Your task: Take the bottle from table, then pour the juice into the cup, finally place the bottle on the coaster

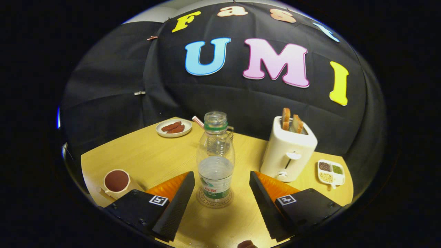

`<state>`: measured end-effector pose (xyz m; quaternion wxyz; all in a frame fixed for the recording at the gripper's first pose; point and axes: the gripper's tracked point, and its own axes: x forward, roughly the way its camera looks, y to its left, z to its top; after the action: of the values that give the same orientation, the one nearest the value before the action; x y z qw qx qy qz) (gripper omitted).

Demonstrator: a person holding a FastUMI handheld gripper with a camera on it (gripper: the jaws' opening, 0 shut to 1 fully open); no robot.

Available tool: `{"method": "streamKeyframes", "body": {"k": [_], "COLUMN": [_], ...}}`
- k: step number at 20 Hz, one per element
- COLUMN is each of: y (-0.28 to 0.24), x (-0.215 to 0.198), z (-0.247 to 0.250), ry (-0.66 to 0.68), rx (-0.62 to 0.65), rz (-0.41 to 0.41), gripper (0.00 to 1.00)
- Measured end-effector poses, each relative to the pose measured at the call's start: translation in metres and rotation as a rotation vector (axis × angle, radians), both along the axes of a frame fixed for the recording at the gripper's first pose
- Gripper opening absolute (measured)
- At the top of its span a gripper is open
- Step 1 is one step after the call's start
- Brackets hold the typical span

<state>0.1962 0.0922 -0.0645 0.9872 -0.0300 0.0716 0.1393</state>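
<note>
1. Seemingly the last step is in hand: the bottle (216, 156) stands upright on the round coaster (214, 199), and the cup (116, 181) at the near left already holds a dark reddish drink, so the pouring looks done.
2. The gripper (220, 196) is open, its two fingers spread wide to either side of the bottle's lower half with clear gaps, touching nothing.
3. The next move, as I judge it, calls for a straight pull back towards the near side, keeping the fingers spread so neither one clips the bottle and tips it.
4. The bottle is clear ribbed plastic, uncapped, with a green neck ring and a printed label near the base; clear liquid fills about the lower half.
5. The coaster is thin and flat, showing only as a patterned rim around the bottle's foot.
6. The cup is pale, with a handle.
7. The table (151, 155) is light wood with a smooth grain.
8. To the right stands a cream toaster (288, 150) with bread in its slots; a small plate (174, 127) sits far left.
</note>
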Motion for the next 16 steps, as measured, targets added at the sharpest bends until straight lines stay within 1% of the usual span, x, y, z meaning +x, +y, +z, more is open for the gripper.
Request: {"method": "streamKeyframes", "body": {"k": [2,5,8,10,13,16], "y": [-0.013,-0.034,-0.053,-0.066,-0.08,-0.104], "x": [-0.017,-0.041,-0.068,-0.09,-0.13,-0.167], "z": [0.026,0.058,0.09,0.102,0.116,0.125], "ry": [-0.054,-0.119,-0.166,-0.158,-0.127,-0.124], "rx": [-0.006,-0.049,-0.042,-0.024,0.067,0.084], "rz": [-0.031,-0.08,-0.125,-0.165,-0.226,-0.329], "gripper": [0.98,0.98,0.98,0.98,0.98,0.98]}}
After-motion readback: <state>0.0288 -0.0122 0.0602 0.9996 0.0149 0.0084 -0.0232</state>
